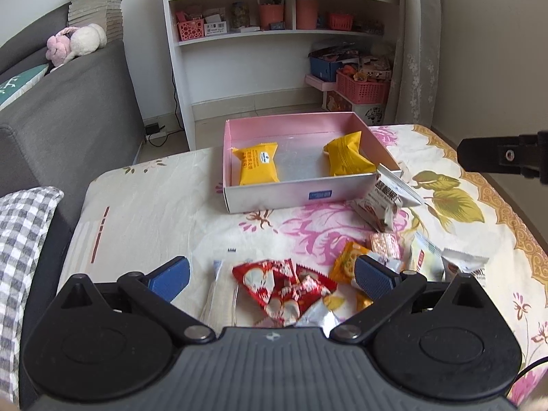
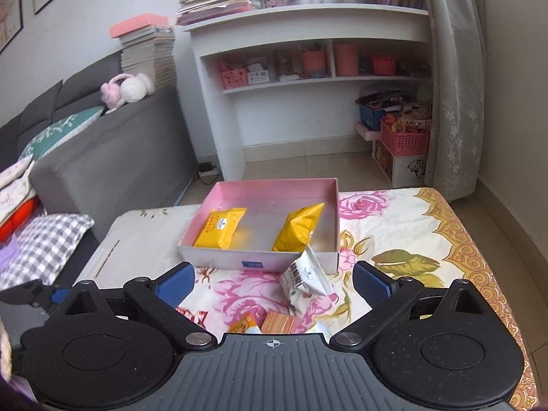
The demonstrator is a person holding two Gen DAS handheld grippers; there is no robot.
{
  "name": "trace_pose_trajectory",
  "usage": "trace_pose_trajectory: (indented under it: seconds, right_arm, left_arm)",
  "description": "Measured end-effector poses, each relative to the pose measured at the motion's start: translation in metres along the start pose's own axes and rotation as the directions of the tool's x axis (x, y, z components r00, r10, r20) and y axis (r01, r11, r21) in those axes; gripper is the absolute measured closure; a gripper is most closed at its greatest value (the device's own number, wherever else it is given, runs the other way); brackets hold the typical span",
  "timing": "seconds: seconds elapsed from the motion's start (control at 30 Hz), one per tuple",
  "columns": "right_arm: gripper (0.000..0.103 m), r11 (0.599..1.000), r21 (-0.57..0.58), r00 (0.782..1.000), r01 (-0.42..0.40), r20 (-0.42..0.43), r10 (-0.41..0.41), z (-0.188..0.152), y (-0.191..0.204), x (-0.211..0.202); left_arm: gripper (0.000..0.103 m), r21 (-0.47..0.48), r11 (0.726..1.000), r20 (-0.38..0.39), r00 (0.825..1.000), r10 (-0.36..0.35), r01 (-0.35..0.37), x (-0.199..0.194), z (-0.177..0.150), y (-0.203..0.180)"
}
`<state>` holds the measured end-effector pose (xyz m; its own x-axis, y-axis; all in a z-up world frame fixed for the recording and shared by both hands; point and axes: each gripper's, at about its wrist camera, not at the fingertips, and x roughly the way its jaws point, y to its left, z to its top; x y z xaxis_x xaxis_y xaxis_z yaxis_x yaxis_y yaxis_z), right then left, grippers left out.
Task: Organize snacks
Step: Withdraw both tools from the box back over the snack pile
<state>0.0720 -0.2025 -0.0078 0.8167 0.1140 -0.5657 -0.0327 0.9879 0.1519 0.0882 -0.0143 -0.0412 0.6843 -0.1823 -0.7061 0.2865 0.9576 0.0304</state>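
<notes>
Here, a pink box [image 1: 294,191] is sitting toward the far side of a table draped in a floral cloth [image 1: 144,212], and it is holding two yellow snack packets: one yellow packet [image 1: 257,165] is lying flat in the left part of the box, and a second yellow packet [image 1: 347,156] is leaning in the right part, close to the right wall. In the right wrist view the same box [image 2: 260,257] is showing both packets, left [image 2: 221,227] and right [image 2: 298,228].

Just outside the box's near right corner, a white snack packet [image 1: 385,202] is propped against the box wall. Nearer still, a loose pile is spreading over the cloth: red-and-white candy packets [image 1: 286,286], an orange packet [image 1: 347,262], a small pink wafer packet [image 1: 385,244] and white wrappers [image 1: 462,263].

The left gripper [image 1: 272,275] is hovering with its jaws spread wide and nothing between them; the red candies are lying between and just below its blue pads [image 1: 169,277]. The right gripper [image 2: 274,279] is likewise released and empty, with the white packet [image 2: 304,275] lying between its fingers, just near of the box, apart from both pads.
</notes>
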Motion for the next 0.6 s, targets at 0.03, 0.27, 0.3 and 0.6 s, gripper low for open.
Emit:
trace_pose_trajectory:
  seconds: [0.03, 0.27, 0.3, 0.6]
  right_arm:
    - [0.003, 1.0, -0.011, 1.0, -0.002, 0.007, 0.002, -0.004, 0.002, -0.002]
    - [0.0, 1.0, -0.018, 0.998, 0.016, 0.062, -0.014, -0.033, 0.0, -0.007]
    - [0.0, 0.999, -0.025, 0.998, 0.022, 0.054, -0.02, -0.037, -0.001, -0.006]
    - [0.0, 0.996, -0.064, 0.998, 0.056, 0.018, -0.055, -0.059, -0.008, -0.005]
  left_arm:
    - [0.0, -0.006, 1.0, -0.006, 1.0, -0.005, 0.005, -0.002, -0.003, 0.0]
    - [0.0, 0.006, 1.0, -0.021, 1.0, -0.019, 0.019, -0.008, -0.021, 0.001]
    - [0.0, 0.008, 1.0, -0.019, 1.0, -0.018, 0.018, -0.009, -0.024, 0.001]
    - [0.0, -0.014, 1.0, -0.036, 0.999, -0.015, 0.014, -0.007, -0.044, 0.005]
